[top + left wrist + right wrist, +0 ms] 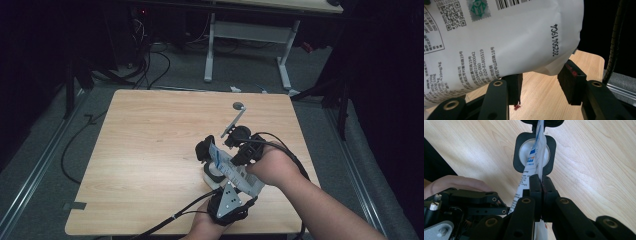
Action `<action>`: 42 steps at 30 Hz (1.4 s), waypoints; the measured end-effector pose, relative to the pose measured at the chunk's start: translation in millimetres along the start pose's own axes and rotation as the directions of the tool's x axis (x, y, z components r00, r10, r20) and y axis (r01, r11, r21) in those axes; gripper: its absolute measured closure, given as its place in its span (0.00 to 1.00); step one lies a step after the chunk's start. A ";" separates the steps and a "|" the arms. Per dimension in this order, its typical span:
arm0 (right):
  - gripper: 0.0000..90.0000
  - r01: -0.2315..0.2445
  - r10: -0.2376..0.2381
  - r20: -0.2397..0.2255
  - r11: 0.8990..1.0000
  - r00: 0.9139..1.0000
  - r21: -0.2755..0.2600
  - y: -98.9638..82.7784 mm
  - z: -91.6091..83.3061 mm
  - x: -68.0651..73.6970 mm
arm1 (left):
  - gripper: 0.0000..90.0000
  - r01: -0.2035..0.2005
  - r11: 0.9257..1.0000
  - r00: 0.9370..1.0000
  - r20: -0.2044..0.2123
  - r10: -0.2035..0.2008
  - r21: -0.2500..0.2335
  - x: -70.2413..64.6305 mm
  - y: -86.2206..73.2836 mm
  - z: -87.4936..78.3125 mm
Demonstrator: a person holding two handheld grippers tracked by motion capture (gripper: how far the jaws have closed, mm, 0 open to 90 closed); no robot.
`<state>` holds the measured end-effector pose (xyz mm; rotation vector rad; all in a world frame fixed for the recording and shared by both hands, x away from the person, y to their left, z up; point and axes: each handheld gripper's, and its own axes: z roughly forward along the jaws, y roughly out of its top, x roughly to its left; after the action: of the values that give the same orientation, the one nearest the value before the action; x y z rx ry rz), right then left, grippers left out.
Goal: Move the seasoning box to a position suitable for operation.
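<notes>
The right gripper point(541, 182) is clenched: its 2 black jaws press together on the edge of a white bag point(537, 147), and the thin bag stands up between them. In the high view this gripper point(240, 150) is near the middle of the table point(150, 150), with the right hand point(272, 165) behind it.

The left gripper point(540, 83) is released. Its 2 jaws stand apart, and the bag point(506, 37) hangs just above them, with black printed text, a barcode and the date code 20250419C4 on its white side. The lower edge of the bag is near the jaw tips, but I cannot tell if it touches them. In the high view this gripper point(227, 200) is at the near edge of the table, with its grey plate on top and a cable going to the left.

The bag point(232, 172) stretches between the 2 grippers. Beyond the right jaws, a black holder point(535, 151) with a round white inside lies on the wood, and the bag passes over it. A small stand point(239, 112) with a round top is farther back on the table.
</notes>
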<state>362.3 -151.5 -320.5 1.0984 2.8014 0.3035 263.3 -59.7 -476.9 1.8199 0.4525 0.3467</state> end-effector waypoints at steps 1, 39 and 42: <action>0.99 0.001 -0.001 0.001 1.000 1.000 -0.001 0.1 0.0 0.0 | 0.62 0.001 1.000 1.000 0.001 -0.001 0.000 -0.1 0.2 0.0; 0.99 0.000 0.000 0.004 1.000 1.000 -0.009 -3.6 -0.3 -4.7 | 0.63 -0.010 1.000 1.000 -0.004 0.010 0.004 -1.4 1.3 4.5; 0.99 -0.001 0.001 0.002 1.000 1.000 -0.010 -3.8 0.2 -4.9 | 0.63 -0.010 1.000 1.000 -0.006 0.010 0.004 -1.5 1.0 5.1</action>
<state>363.4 -157.5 -321.4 1.0977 2.7944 0.3158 264.4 -64.9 -477.4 1.8259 0.4483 0.3582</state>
